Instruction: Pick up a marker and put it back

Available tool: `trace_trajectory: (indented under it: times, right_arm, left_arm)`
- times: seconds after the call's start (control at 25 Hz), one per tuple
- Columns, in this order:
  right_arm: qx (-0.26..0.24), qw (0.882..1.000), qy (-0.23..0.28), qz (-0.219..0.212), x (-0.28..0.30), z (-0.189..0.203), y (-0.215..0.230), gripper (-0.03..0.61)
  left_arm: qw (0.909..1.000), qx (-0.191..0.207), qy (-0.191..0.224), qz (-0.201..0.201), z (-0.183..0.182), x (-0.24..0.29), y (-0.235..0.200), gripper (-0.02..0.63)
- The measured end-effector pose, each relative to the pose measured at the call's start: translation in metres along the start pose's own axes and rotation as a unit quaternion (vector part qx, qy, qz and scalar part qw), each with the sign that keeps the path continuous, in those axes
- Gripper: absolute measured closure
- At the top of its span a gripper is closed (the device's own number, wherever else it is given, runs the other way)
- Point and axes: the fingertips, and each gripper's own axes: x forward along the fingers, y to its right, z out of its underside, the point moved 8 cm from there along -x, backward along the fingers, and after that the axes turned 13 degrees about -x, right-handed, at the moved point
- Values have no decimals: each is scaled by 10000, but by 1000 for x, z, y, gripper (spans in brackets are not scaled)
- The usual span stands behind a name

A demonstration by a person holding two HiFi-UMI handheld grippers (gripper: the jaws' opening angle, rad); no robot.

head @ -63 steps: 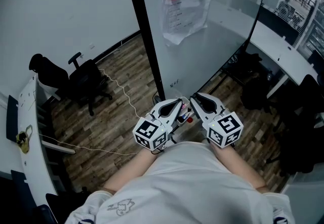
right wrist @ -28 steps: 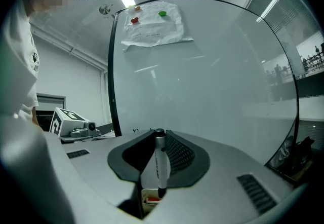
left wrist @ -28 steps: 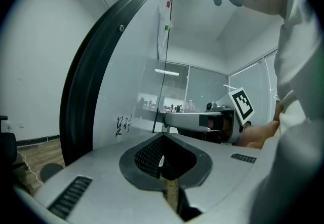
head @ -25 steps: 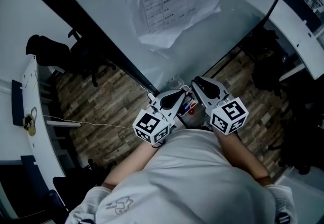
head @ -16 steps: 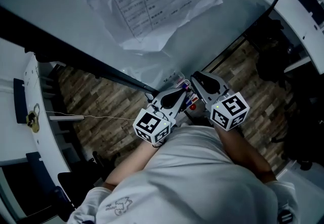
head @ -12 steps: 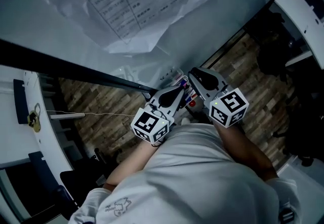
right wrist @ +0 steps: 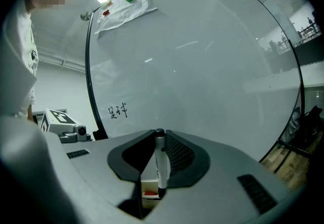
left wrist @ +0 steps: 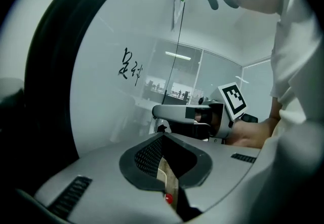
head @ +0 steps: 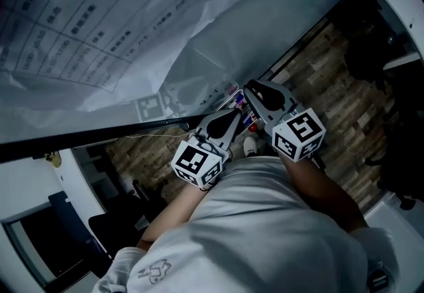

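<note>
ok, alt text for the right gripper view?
The right gripper is shut on a black-capped white marker, held upright in front of a whiteboard. The board bears a black scribble at lower left and a paper sheet near its top; the left gripper shows at the left edge.

Left gripper (left wrist: pixel 163 137) jaws together (right gripper (right wrist: pixel 158 136) clamped).

1. A whiteboard (head: pixel 285 26) stands close at 12 o'clock and blocks all forward travel.
2. Its black frame bar (head: pixel 99 136) runs out toward 9 o'clock, just beside the left tongs (head: pixel 232 118).
3. Only a narrow gap, crowded with markers (head: pixel 241 111), separates them from the right tongs (head: pixel 252 90).
4. The person's torso (head: pixel 265 232) fills 6 o'clock.
5. Bare floor (head: pixel 331 86) lies open at 3 o'clock.
</note>
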Motion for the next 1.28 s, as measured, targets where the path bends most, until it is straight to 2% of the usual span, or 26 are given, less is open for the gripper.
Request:
trace_trajectory:
  times: [0.28, 0.72, 1.28]
  right_arm:
    - [150, 9998, -50, -94, 12, 15, 8, 505]
    - [433, 9986, -273, -162, 23, 37, 16, 505]
    - [723, 9963, -418, -215, 27, 58, 20, 505]
  left_arm:
    - [9993, -321, -121, -174, 7, 7, -11, 609]
    - [9985, -361, -305, -283, 14, 15, -14, 609]
    - [9966, -570, -303, -521, 23, 12, -23, 609]
